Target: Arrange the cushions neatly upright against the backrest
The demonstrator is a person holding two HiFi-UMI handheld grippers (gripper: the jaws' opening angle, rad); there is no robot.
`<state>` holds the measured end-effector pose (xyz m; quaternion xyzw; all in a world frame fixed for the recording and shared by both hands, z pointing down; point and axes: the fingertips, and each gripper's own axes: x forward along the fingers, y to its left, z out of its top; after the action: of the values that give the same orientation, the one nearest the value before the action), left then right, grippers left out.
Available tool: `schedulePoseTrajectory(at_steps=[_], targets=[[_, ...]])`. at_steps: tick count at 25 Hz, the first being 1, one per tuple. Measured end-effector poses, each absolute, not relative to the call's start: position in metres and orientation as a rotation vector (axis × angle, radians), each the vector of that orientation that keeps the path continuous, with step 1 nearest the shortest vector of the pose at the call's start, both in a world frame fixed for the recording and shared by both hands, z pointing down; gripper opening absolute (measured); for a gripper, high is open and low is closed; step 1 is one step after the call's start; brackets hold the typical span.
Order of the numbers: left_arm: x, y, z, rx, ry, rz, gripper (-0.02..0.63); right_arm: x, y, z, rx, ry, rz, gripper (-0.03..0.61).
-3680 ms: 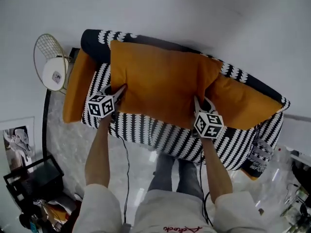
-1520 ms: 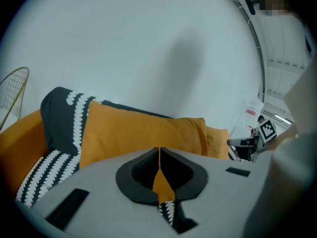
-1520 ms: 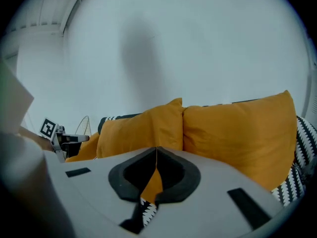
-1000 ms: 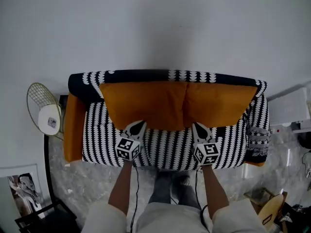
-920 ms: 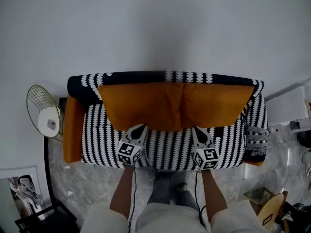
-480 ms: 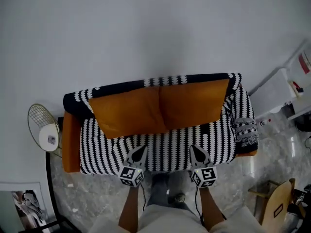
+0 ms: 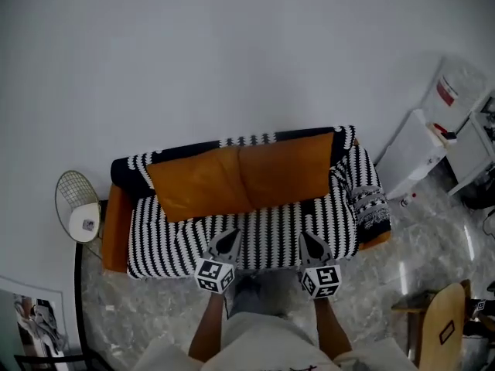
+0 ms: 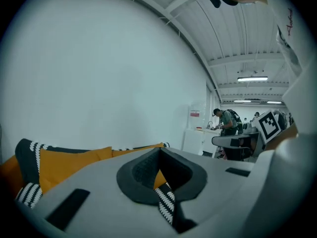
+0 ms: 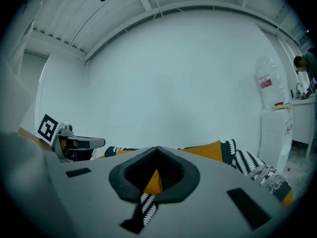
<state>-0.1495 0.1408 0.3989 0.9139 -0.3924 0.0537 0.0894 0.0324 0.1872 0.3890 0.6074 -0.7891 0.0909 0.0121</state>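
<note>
1. Where the head view looks down, a sofa [image 7: 255,234] in a black-and-white patterned cover stands against a plain white wall [image 7: 232,52] on a grey marbled floor [image 7: 433,246]. Two orange cushions [image 7: 197,184] stand side by side, touching, upright against the backrest [image 7: 247,139]. A round wire side table [image 7: 77,207] sits just beside the sofa's left end. A white water dispenser [image 7: 421,157] stands near its right end. The left hand-held gripper [image 7: 228,236] and the right hand-held gripper [image 7: 309,238] show at the seat's front edge, apart from the cushions.
2. Left gripper view: the left hand-held gripper [image 8: 159,150] has its jaws pressed together, nothing between them. The orange cushions [image 8: 69,162] lie beyond against the dark patterned backrest [image 8: 25,155]. The white wall [image 8: 99,83] fills most of the frame. A ribbed ceiling with strip lights [image 8: 252,78] lies at the right, with people [image 8: 225,120] far off.
3. Right gripper view: the right hand-held gripper [image 9: 157,150] has its jaws pressed together, empty. A cushion top [image 9: 203,150] shows beyond, the sofa's patterned arm [image 9: 252,167] to its right, and the water dispenser [image 9: 275,128] at the far right.
</note>
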Motion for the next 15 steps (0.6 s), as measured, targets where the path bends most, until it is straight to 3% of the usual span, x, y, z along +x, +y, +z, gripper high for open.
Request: schedulePoseTrajectory(at_steps=[15], targets=[[-0.122,0.233,0.376,2.799,-1.099,0.106,0.029,0.043,0.290,0.369,1.975,-2.448,0.188,0.028]])
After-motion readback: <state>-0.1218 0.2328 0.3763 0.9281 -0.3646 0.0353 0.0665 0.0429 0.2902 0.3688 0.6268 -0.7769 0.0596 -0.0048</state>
